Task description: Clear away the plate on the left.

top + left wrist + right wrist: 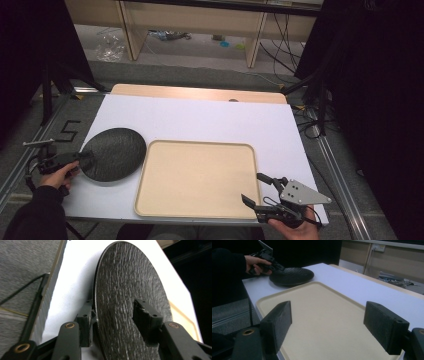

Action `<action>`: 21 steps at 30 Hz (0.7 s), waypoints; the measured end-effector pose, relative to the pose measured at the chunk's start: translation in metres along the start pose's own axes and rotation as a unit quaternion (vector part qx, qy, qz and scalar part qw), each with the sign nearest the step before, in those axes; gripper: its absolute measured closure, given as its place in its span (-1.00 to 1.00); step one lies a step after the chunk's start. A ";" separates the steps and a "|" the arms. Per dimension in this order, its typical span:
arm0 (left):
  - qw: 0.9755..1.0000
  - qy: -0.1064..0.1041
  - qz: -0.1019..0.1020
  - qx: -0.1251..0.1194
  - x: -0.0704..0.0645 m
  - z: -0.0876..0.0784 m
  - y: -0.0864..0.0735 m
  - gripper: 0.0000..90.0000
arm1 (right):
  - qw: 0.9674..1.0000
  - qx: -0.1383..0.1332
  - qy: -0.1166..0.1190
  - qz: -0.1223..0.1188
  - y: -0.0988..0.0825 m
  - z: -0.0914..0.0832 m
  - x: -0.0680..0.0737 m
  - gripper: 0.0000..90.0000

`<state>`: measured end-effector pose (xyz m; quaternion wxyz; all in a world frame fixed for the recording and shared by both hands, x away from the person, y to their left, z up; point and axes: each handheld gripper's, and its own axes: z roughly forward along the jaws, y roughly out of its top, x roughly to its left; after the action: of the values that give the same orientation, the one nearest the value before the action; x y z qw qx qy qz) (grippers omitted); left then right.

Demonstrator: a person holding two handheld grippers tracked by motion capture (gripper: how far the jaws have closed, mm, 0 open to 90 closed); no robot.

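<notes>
Beside the tray's (200, 212) left edge, left hand-held gripper (82, 157) straddles plate's (114, 153) rim, unclamped.

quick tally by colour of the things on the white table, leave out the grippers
black: 1, the round plate
beige: 1, the tray
total: 2

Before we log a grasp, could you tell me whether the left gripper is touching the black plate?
Touching: in the left gripper view, one jaw of the left gripper rests against the black plate's rim; the other stands off.
</notes>
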<state>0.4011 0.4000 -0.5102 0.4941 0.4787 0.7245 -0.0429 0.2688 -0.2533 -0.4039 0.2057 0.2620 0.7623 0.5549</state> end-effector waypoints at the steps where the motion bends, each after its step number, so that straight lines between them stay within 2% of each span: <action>1: 1.000 0.004 -0.002 0.003 0.000 0.000 0.000 0.20 | 1.000 0.001 0.001 -0.001 0.000 0.000 0.000 -0.47; 4: 1.000 0.011 -0.005 0.001 0.003 -0.001 0.000 0.37 | 1.000 0.001 0.000 -0.002 0.000 0.000 0.000 -0.47; 5: 1.000 0.013 -0.008 0.000 0.004 -0.001 0.000 0.52 | 1.000 0.001 0.001 -0.003 0.000 0.000 0.000 -0.47; 6: 1.000 0.005 -0.009 -0.005 0.006 -0.001 -0.001 0.52 | 1.000 0.001 0.001 -0.003 0.000 0.000 0.000 -0.47; 8: 1.000 0.014 -0.009 -0.007 0.005 -0.001 -0.001 0.63 | 1.000 0.002 0.001 -0.004 0.000 0.000 0.000 -0.47; 9: 1.000 0.027 -0.005 -0.002 0.002 -0.001 0.000 0.62 | 1.000 0.003 0.001 -0.004 0.000 0.000 -0.001 -0.47; 11: 1.000 0.031 -0.004 0.002 0.001 -0.001 0.000 0.62 | 1.000 0.002 -0.002 -0.004 0.000 0.001 0.000 -0.46; 14: 1.000 0.017 -0.022 0.006 0.005 -0.003 0.000 0.67 | 1.000 0.002 -0.001 -0.006 0.000 0.001 0.000 -0.46; 15: 1.000 -0.004 -0.030 -0.003 0.007 -0.004 0.000 0.69 | 1.000 0.002 0.000 -0.006 0.000 0.001 0.000 -0.46; 19: 0.998 -0.039 -0.040 -0.012 0.009 -0.008 0.002 0.81 | 1.000 0.002 -0.001 -0.007 0.000 0.001 -0.001 -0.46; 21: 0.998 -0.045 -0.042 -0.013 0.009 -0.009 0.003 0.83 | 1.000 0.003 0.000 -0.007 0.000 0.001 0.000 -0.46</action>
<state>0.3963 0.4121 -0.5110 0.5303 0.4389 0.7214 -0.0753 0.2694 -0.2530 -0.4039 0.2085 0.2573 0.7661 0.5509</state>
